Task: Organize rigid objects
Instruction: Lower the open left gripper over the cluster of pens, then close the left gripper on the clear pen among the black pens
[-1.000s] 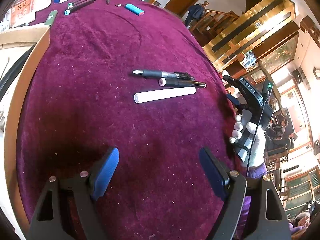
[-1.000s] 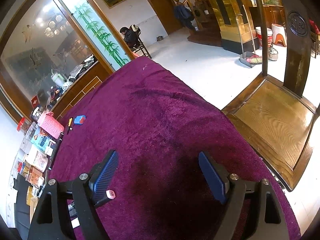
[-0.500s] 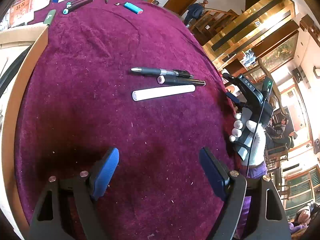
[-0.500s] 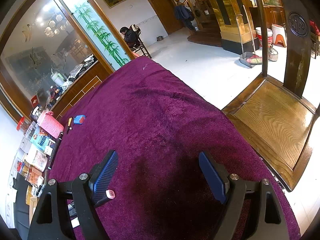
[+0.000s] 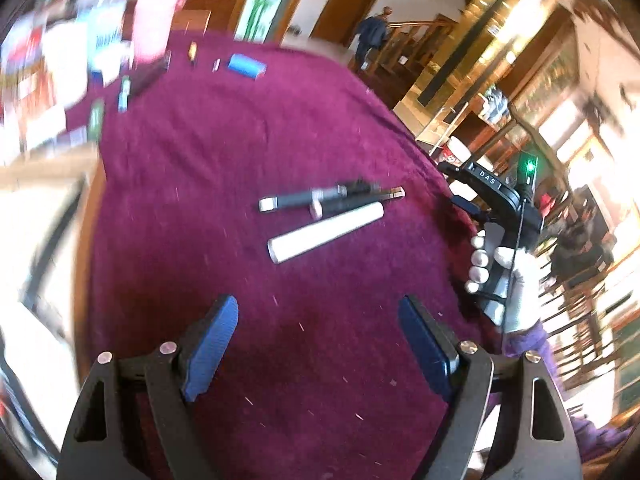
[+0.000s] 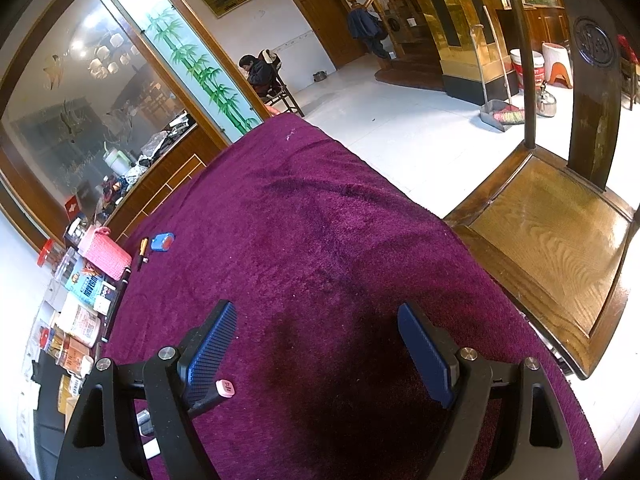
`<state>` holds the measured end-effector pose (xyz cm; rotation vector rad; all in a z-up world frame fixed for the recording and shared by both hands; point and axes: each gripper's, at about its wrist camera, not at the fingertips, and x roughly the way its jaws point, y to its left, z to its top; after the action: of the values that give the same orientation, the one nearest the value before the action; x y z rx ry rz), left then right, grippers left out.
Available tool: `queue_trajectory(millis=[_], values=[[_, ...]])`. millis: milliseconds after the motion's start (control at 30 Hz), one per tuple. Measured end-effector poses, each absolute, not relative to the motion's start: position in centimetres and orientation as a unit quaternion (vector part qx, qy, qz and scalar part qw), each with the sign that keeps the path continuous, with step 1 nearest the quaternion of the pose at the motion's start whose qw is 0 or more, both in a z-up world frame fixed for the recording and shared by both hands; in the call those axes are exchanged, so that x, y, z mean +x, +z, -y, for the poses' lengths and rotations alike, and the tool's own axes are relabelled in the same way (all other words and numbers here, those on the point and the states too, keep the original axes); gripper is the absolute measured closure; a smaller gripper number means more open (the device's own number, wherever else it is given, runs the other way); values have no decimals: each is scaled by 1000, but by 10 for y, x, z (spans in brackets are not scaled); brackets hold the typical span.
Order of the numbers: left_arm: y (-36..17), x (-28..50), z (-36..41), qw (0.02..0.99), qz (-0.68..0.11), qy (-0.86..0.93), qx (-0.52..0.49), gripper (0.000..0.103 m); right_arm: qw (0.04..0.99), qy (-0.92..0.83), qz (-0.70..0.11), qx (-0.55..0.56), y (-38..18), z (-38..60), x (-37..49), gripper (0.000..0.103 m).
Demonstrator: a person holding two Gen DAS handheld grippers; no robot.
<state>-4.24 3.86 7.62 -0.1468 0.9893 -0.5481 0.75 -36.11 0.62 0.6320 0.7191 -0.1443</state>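
Pens (image 5: 320, 200), 2 dark ones plus a white tube (image 5: 326, 232), lie side by side mid purple cloth (image 5: 224, 168), ahead of the left gripper (image 5: 318, 344): jaws wide, empty, touching nothing. Right gripper (image 6: 316, 348) also wide, empty, over bare cloth, gloved hand (image 5: 504, 264) gripping its handle. Blue lighter (image 5: 247, 65) far off.

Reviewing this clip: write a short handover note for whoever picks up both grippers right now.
Left gripper: jaws open, empty, above the purple cloth.
Right gripper: jaws open, empty, over bare cloth.
Things: white tube, grey pen and dark marker lie together ahead of the left gripper; a blue lighter at the far edge.
Done: nothing picked up.
Left: gather them all.
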Motion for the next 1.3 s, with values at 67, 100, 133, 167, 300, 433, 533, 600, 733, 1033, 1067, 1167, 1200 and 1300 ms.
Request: queue_trajectory(millis=[67,100,133,167,300,433,533,600,733,1033,1067,1167,1200,1300], values=[[81,-37,-28,855,-451,-258,-13,21,886,-70,-344,304,7,361,7,17],[80,-33,-21,859,-443,-254,14,21,886,-70,-344,303,7,361,7,17],[79,-30,-18,860,-442,-253,26,21,885,-70,-344,304,7,361,8,17],[75,-24,-11,857,-445,-255,43,21,886,-70,-344,304,7,361,8,17],[65,3,15,847,-446,-276,82,22,886,-69,-344,304,7,361,8,17],[49,34,39,834,-446,-291,146,38,886,-72,-344,302,7,362,8,17],[37,51,41,818,-464,-297,163,73,886,-71,-346,300,7,361,9,17],[31,62,41,816,-464,-294,179,74,887,-69,-346,298,8,360,10,17],[17,72,47,795,-481,-311,202,69,887,-67,-349,293,8,358,11,17],[20,59,50,792,-483,-318,196,84,887,-70,-353,288,7,355,13,17],[21,58,48,792,-484,-316,195,84,887,-69,-354,288,7,354,13,17],[26,58,45,799,-479,-310,189,84,887,-67,-354,288,7,354,14,17],[29,60,44,800,-479,-316,179,82,887,-67,-355,287,7,354,14,17],[38,66,42,809,-470,-318,155,71,887,-66,-355,287,7,354,14,17]])
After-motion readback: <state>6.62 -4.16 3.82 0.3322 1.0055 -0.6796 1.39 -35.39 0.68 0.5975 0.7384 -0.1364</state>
